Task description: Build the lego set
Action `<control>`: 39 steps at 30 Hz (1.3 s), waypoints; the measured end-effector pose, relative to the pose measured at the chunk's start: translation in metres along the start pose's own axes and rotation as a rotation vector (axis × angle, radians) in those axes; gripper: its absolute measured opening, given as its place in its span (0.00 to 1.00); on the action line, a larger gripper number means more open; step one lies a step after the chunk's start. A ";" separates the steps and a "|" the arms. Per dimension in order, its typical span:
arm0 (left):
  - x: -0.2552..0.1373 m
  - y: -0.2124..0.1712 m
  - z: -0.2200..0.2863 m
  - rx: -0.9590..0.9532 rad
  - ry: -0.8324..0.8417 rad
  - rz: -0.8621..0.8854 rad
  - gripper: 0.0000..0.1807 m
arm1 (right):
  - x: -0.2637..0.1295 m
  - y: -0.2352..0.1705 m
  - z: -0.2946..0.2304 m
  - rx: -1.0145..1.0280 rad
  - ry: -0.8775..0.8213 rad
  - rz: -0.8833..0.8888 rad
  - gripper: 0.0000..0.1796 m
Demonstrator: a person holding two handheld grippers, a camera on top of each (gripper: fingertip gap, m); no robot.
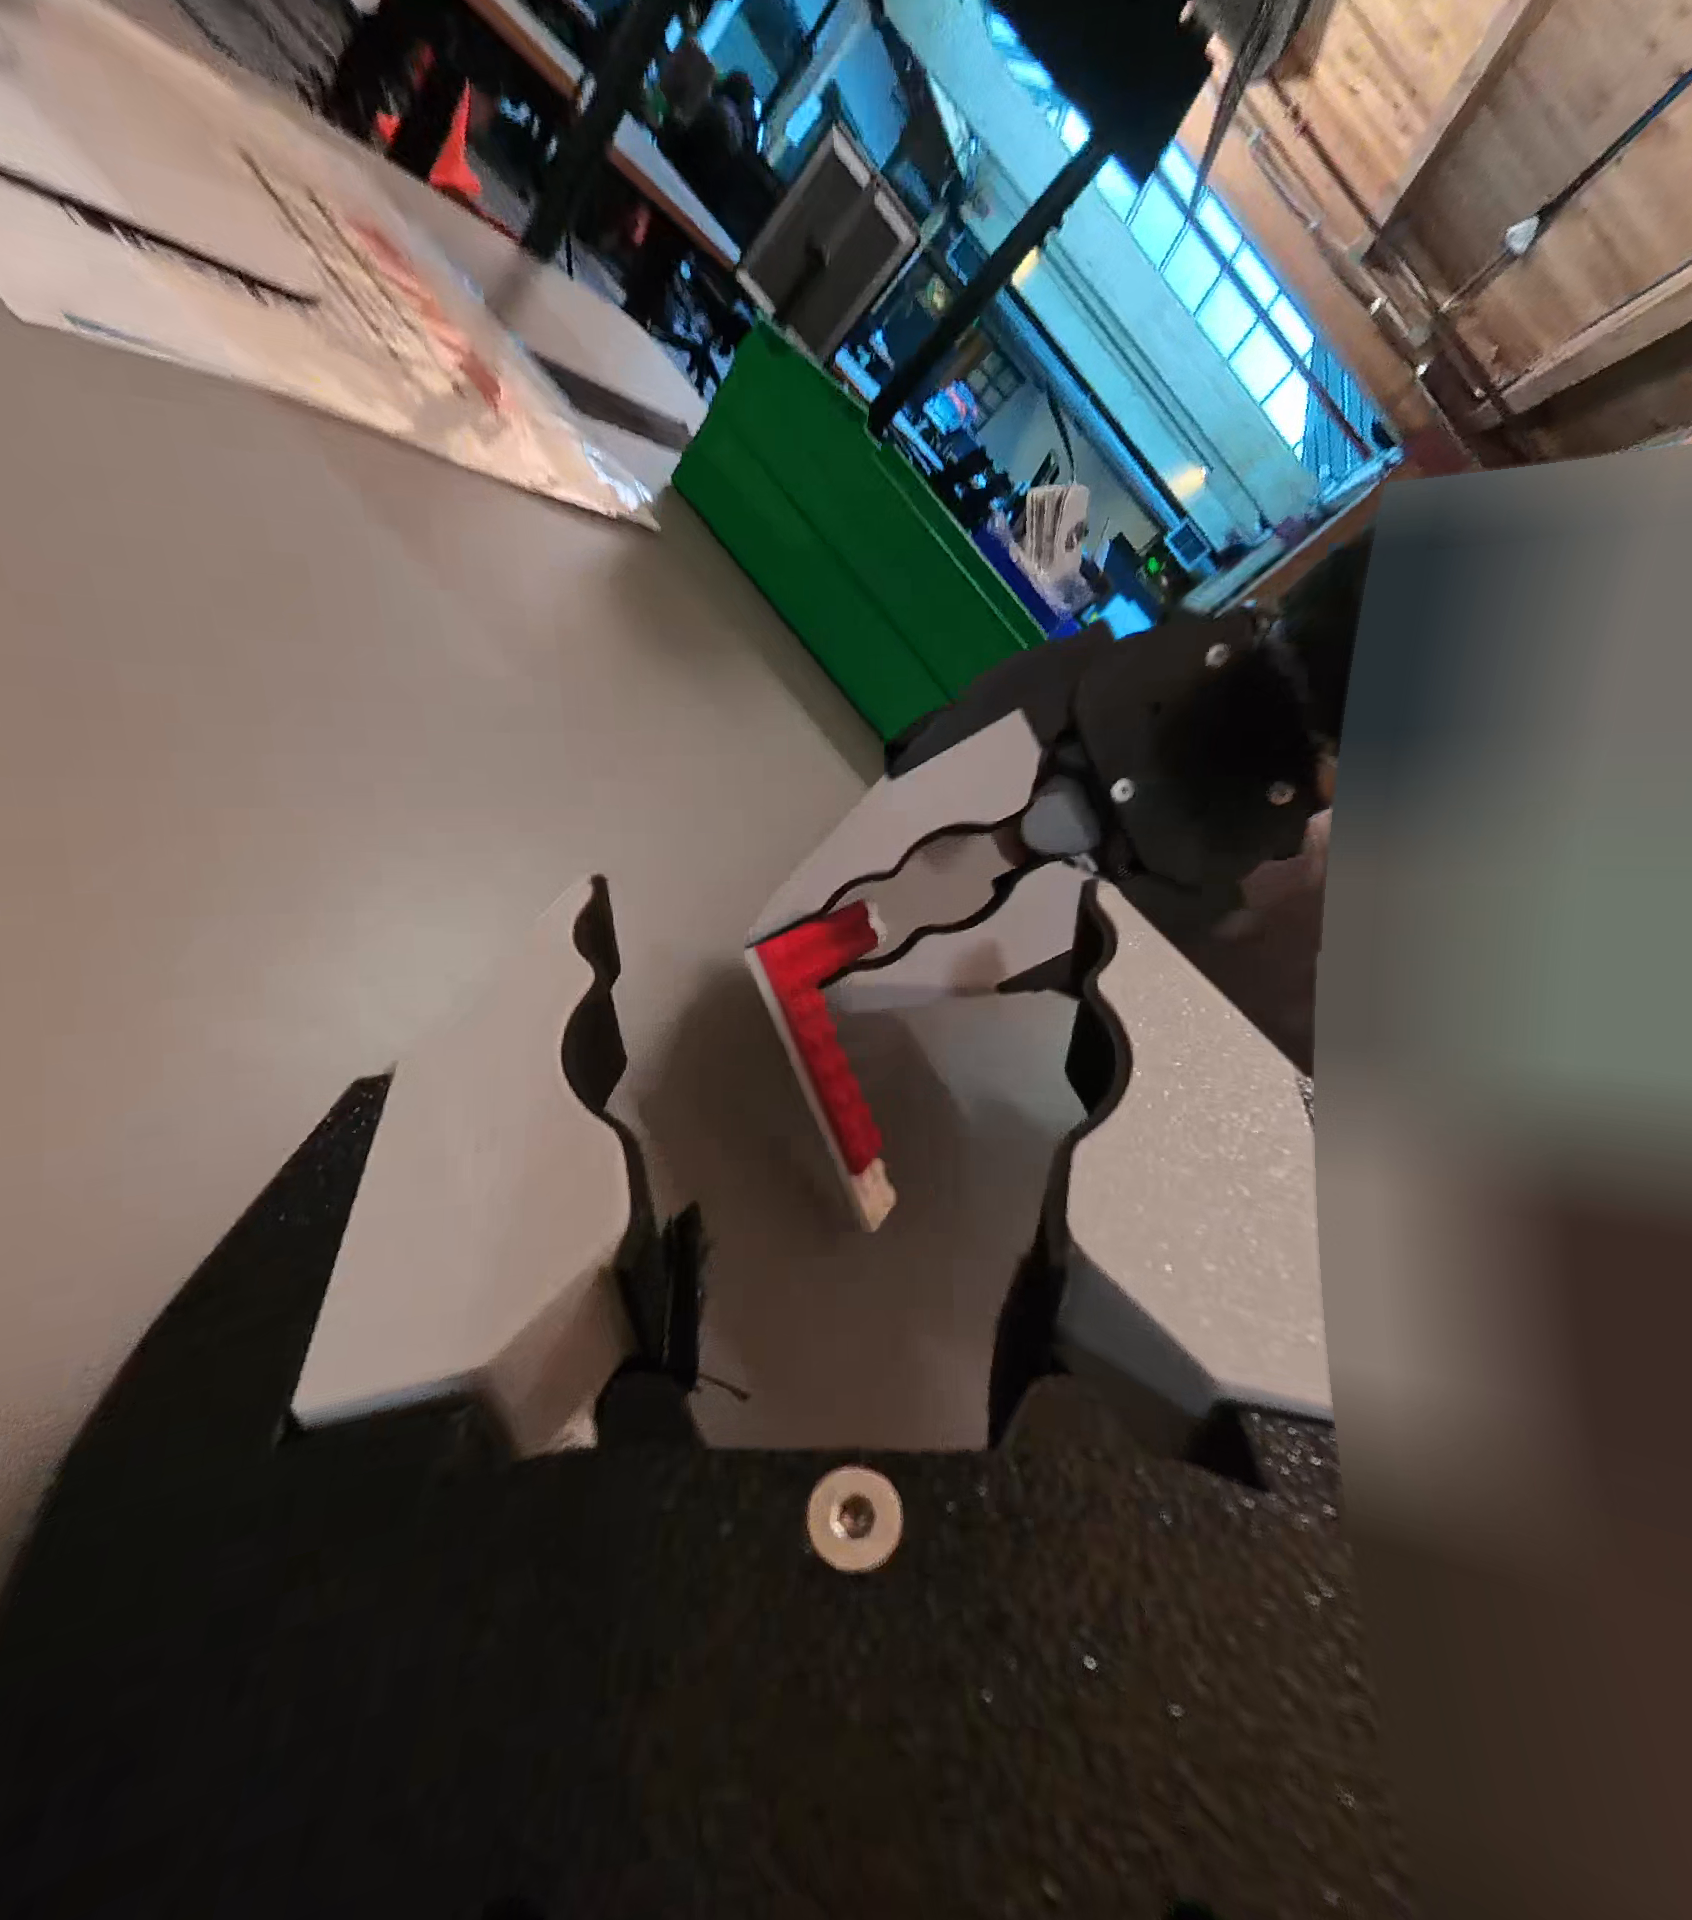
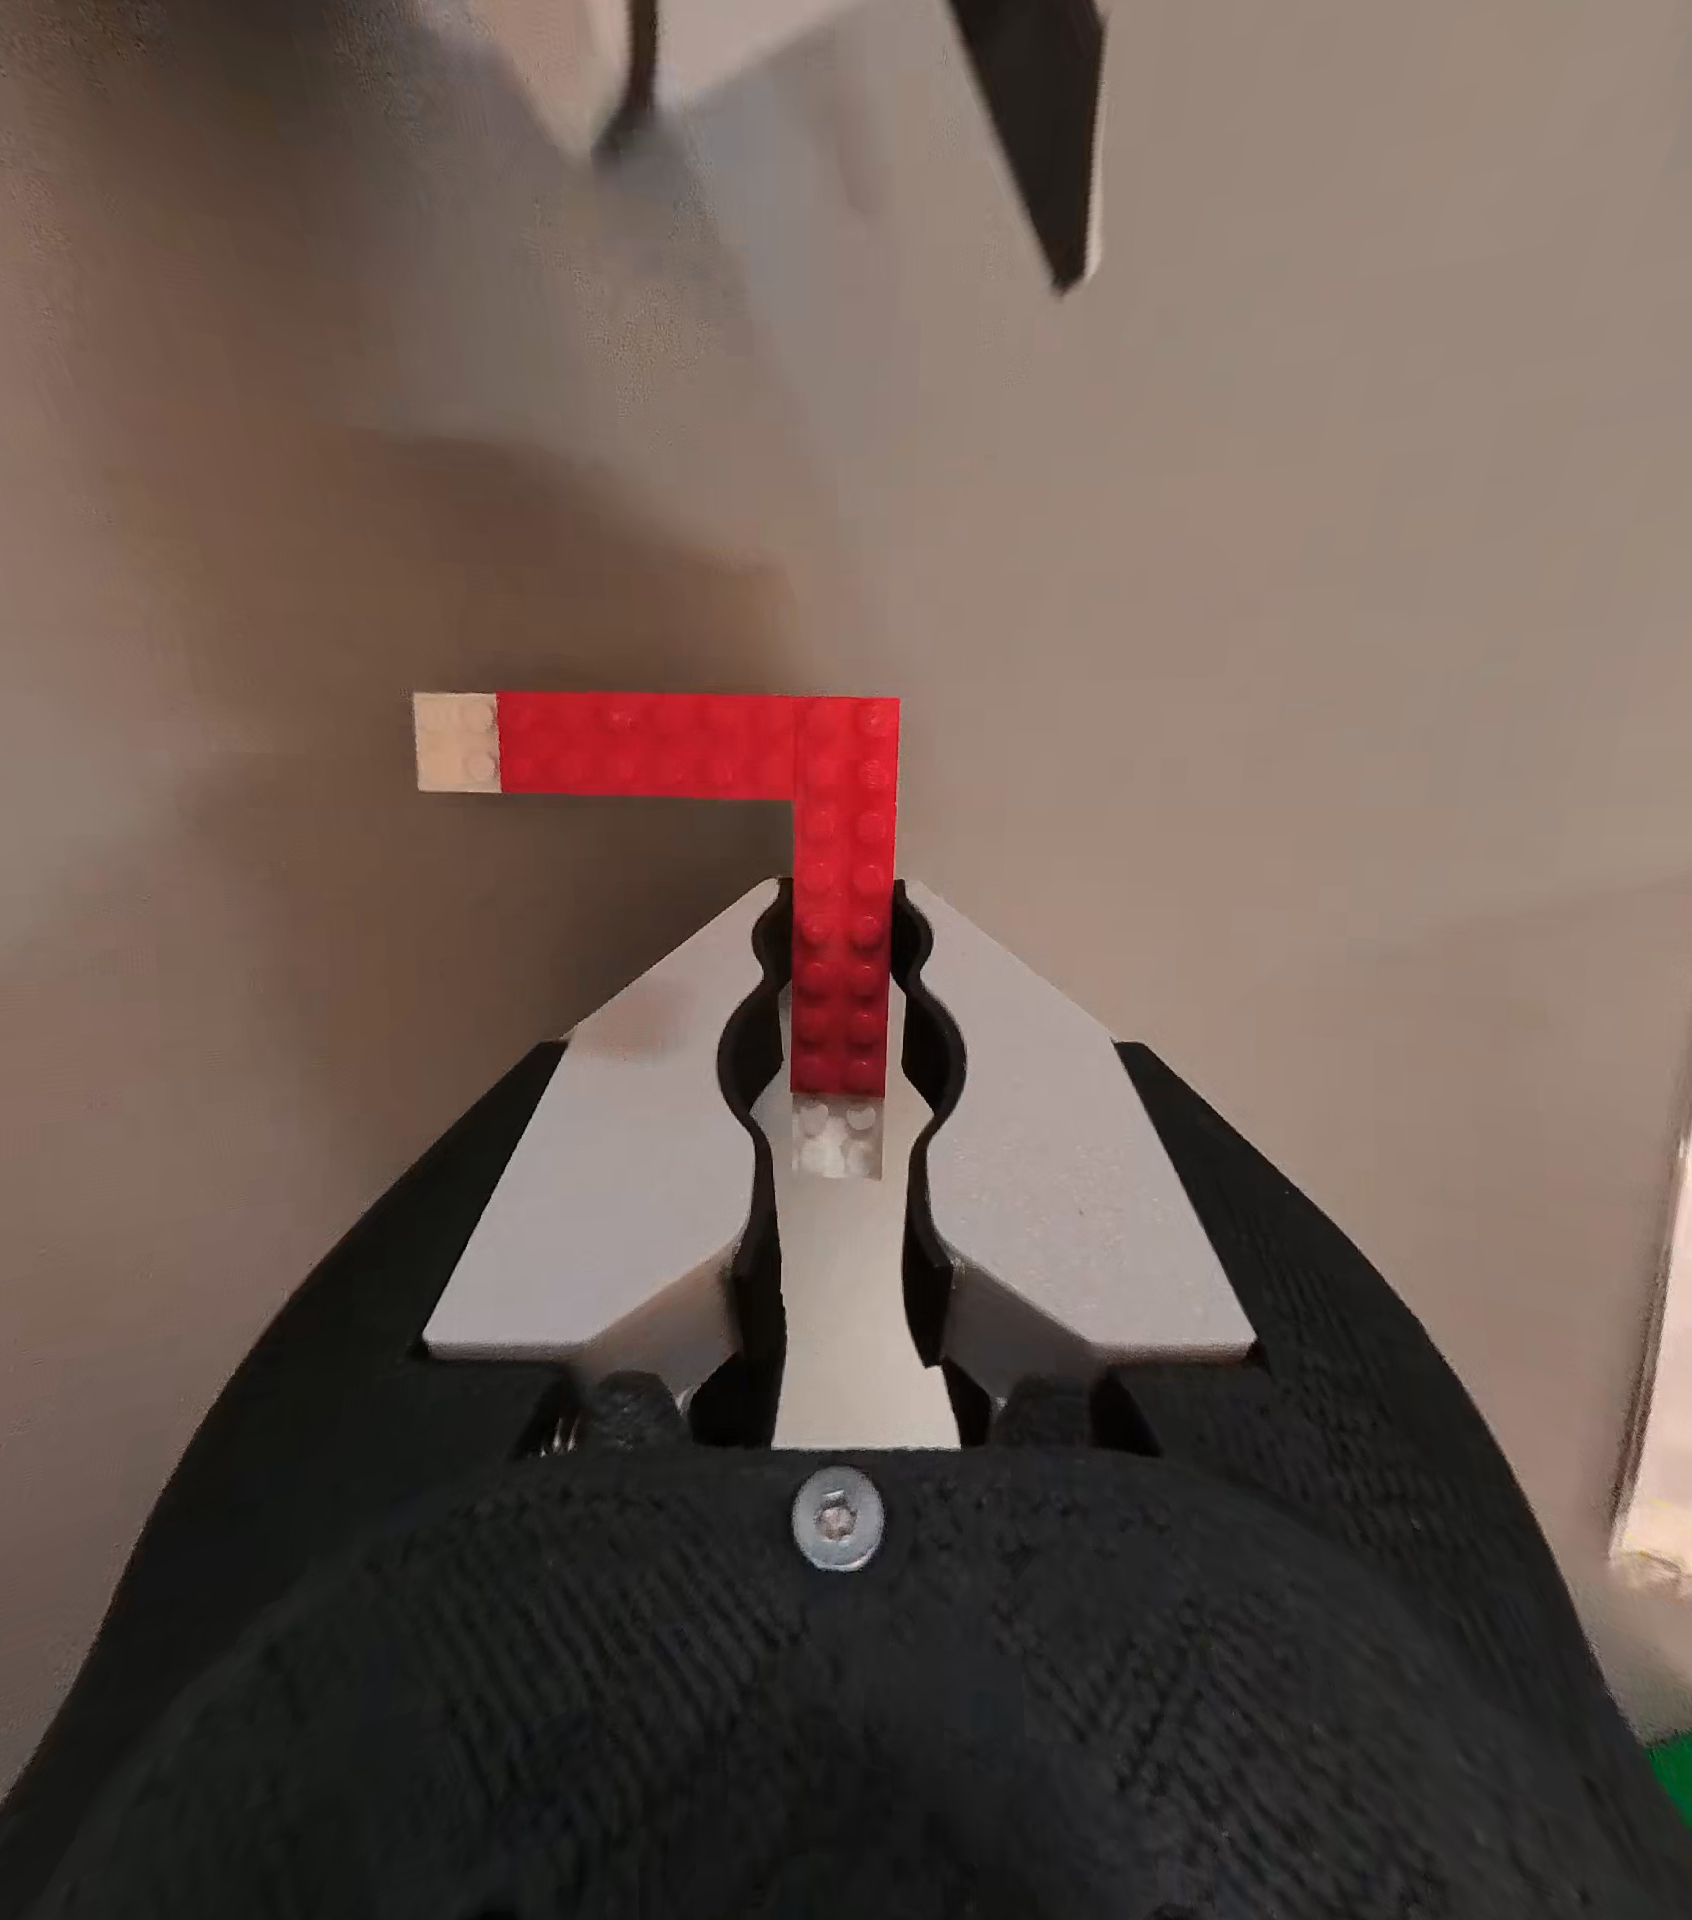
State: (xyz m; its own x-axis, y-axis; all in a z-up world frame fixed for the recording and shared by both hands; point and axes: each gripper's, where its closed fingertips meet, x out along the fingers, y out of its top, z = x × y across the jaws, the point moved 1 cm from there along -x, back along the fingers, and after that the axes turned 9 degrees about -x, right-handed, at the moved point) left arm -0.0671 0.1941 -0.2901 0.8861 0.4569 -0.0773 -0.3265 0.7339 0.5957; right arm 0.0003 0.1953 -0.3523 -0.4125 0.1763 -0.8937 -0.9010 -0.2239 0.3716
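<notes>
Red L-shaped lego assembly (image 2: 826,790), white-tipped at both ends, is sitting pinched by one leg in the right gripper (image 2: 842,894) above the grey table (image 2: 1341,623), while the left gripper (image 1: 842,935) is hovering spread nearby.

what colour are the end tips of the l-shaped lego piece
White, on an otherwise red L-shaped lego piece; the right wrist view shows it best.

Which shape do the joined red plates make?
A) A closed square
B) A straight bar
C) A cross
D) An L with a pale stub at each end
D: in the right wrist view the red plates meet at one corner, one arm running sideways and one running back between the fingers of the right gripper, and each free end shows a pale stub.
</notes>
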 end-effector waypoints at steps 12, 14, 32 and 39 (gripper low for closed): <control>-0.003 0.005 0.000 0.018 0.016 0.026 0.49 | 0.007 -0.012 0.004 -0.005 0.014 -0.048 0.16; -0.003 0.006 0.000 0.027 0.017 0.031 0.49 | 0.007 -0.014 0.005 0.007 0.012 -0.047 0.18; -0.021 0.037 0.011 0.809 0.403 0.436 0.11 | -0.120 0.016 0.071 0.147 -1.202 0.920 0.02; -0.004 0.021 0.022 1.122 0.485 0.401 0.00 | -0.092 0.015 0.072 0.168 -1.101 0.855 0.00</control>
State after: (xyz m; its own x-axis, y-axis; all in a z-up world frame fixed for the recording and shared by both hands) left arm -0.0704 0.1968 -0.2600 0.5040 0.8550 0.1221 0.1226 -0.2108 0.9698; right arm 0.0152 0.2449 -0.2468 -0.6563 0.7139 0.2442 -0.2940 -0.5400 0.7886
